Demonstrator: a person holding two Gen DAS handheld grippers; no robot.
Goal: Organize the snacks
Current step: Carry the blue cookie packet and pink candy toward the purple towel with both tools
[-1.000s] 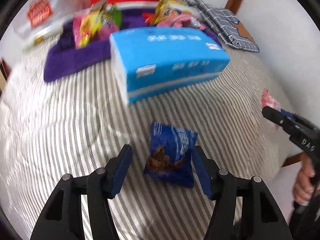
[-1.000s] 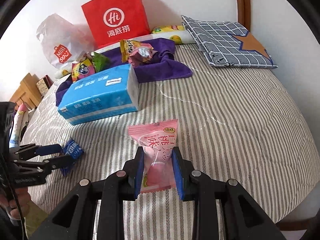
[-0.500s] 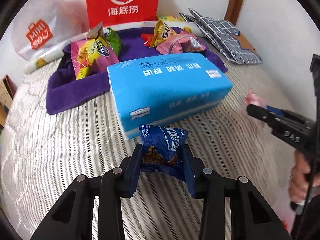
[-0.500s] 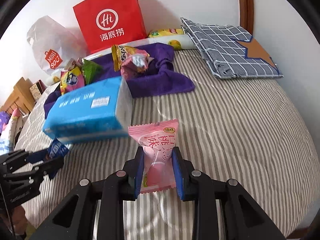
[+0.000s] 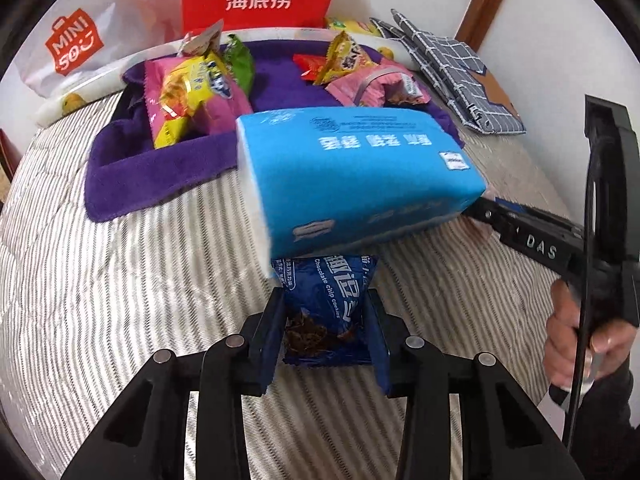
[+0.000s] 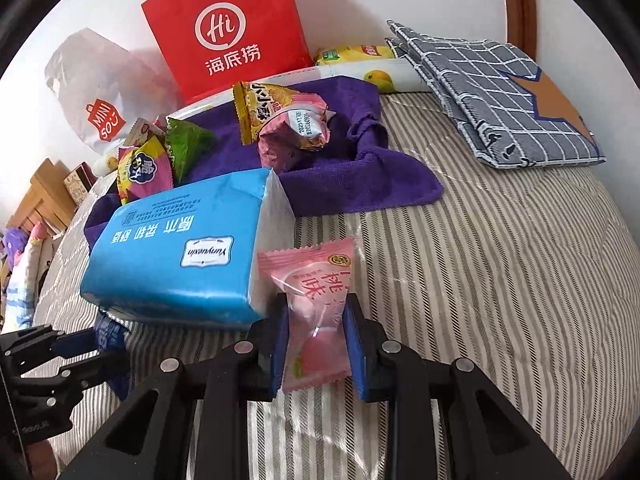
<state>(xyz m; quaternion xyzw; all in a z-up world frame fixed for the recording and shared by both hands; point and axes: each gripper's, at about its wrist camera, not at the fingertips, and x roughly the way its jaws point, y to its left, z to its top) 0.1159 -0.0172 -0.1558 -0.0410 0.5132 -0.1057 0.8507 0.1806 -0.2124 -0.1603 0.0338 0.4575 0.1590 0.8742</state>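
**Both jaws loaded, snack pile on purple towel**

Left gripper (image 5: 326,334): jaws clenched on one dark blue foil chocolate chip cookie packet (image 5: 326,300), held above the striped bed cover (image 5: 120,288); packet top is tucked under the near edge of the blue plastic-wrapped tissue pack (image 5: 352,176).

Right gripper (image 6: 316,348): jaws clenched on one pink peach-flavour candy packet (image 6: 316,308), upright, just beside the white end of the tissue pack.

Containers:
- Purple terry towel (image 6: 360,184), bunched like a tray on the bed, behind the tissue pack. On it, two clusters: left has a pink-and-yellow snack bag (image 5: 192,96) and a green packet (image 5: 240,66), with at least one more small wrapper behind, unclear; right has a yellow packet (image 6: 256,112), a crumpled pink packet (image 6: 296,132) and a red wrapper (image 5: 310,72). At least five snacks total.
- One red paper shopping bag (image 6: 224,28) and one white plastic shopping bag (image 6: 96,92) stand against the wall; contents not visible.

Others: one tissue pack; grey checked folded cloth (image 6: 496,92) at the far right.
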